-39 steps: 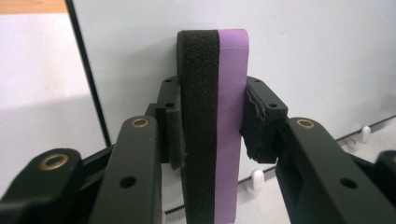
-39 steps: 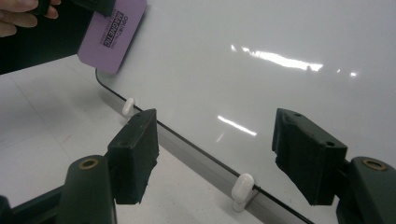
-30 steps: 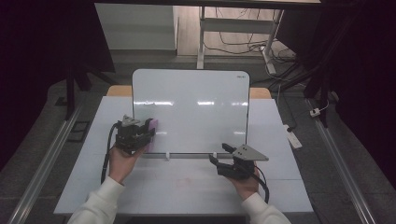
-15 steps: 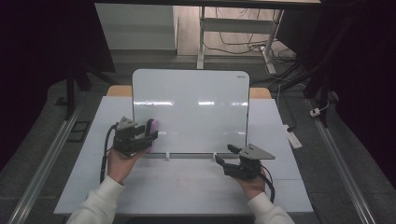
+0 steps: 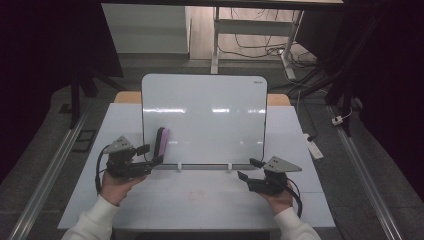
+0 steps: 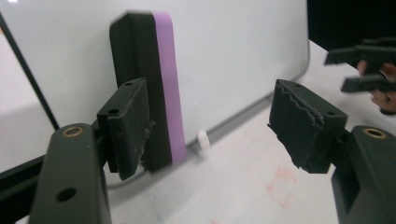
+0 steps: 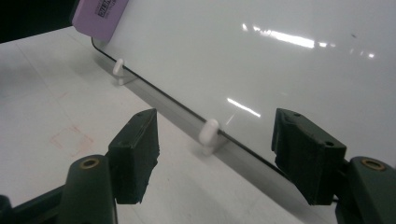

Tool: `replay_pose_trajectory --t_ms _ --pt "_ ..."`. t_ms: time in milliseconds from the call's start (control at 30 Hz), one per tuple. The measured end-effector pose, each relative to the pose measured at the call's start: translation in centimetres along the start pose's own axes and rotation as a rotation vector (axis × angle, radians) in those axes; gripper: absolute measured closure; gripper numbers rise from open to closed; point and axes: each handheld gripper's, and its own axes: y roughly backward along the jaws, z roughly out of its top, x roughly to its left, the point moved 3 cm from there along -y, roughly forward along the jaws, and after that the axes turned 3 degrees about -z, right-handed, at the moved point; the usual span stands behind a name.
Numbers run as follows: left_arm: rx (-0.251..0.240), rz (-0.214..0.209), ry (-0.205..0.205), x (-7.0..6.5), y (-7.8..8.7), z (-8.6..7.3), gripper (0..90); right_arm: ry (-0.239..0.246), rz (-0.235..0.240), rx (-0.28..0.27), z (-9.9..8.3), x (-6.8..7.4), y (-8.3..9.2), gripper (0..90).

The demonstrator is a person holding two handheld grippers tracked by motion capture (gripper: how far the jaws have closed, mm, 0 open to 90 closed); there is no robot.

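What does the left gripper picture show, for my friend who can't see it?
The left gripper, its two black jaws spread apart after just opening, has a purple and black eraser between them, beside one jaw and far from the other. The eraser stands on end against a whiteboard, near a small white peg on the white table.

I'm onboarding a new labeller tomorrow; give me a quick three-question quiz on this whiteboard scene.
1. True or false: the purple-and-black block eraser leans on the glossy white whiteboard.
2. Which tongs are nearest the eraser? A) left tongs B) right tongs
3. What small things prop the board's bottom edge on the white table?

Key: 1 true. 2 A; their jaws have just been opening, one pad beside the eraser, not clamped. 3 Two white pegs.
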Motion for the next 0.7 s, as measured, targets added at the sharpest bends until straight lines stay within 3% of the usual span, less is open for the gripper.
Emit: replay_pose_trajectory --t_ms 33,200,233,367,567,700 --pt "0.002 -0.018 -0.001 0.1 0.7 -0.9 28.7 -0.004 -0.01 0.001 -0.3 -0.4 0.4 31.6" --pt "0.011 -0.021 -0.002 0.8 2.0 -2.8 26.5 0.004 -0.04 0.015 -1.0 -1.2 1.4 31.4" --pt "0.026 -0.02 0.003 1.3 2.5 -4.0 26.2 0.004 -0.057 0.019 -1.5 -1.6 1.9 31.3" --pt "0.055 -0.025 0.009 2.2 3.1 -5.9 25.3 -0.005 -0.077 0.032 -2.6 -2.6 2.7 31.3" --pt "0.078 -0.02 0.009 2.9 3.3 -7.6 24.2 0.023 -0.119 0.068 -3.8 -3.8 3.5 30.9" --pt "0.087 -0.017 0.011 3.0 3.2 -8.3 23.8 0.017 -0.121 0.078 -4.2 -4.4 3.7 30.2"
